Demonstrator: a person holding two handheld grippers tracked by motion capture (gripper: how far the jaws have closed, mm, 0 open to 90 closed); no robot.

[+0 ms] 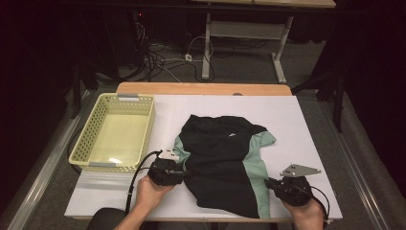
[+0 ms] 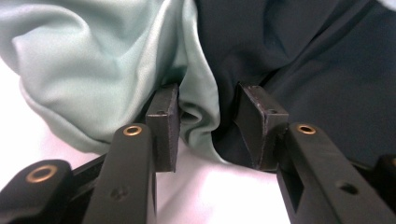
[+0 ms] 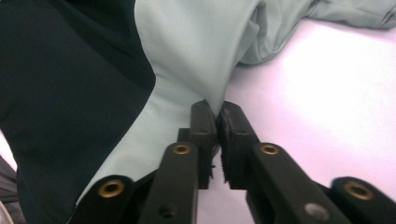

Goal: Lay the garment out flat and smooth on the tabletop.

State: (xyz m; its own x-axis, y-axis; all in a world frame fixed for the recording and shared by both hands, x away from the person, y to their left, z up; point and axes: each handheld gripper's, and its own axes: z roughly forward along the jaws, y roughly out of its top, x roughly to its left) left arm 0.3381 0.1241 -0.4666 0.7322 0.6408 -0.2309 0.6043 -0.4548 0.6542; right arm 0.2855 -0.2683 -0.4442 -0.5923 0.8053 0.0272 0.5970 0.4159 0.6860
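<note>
High view: we see the shirt (image 1: 225,163) near the tabletop's (image 1: 306,124) front edge. Our left claw (image 1: 184,173) stands open around a fold; our right claw (image 1: 268,183) pinches its green edge.

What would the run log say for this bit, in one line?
shirt flat on table | left gripper open around fold | right gripper pinching mint edge | basket empty

Bare counter (image 1: 306,124) lies open right of the shirt (image 1: 220,158); to my left, the yellow basket (image 1: 143,139) blocks the way.
</note>
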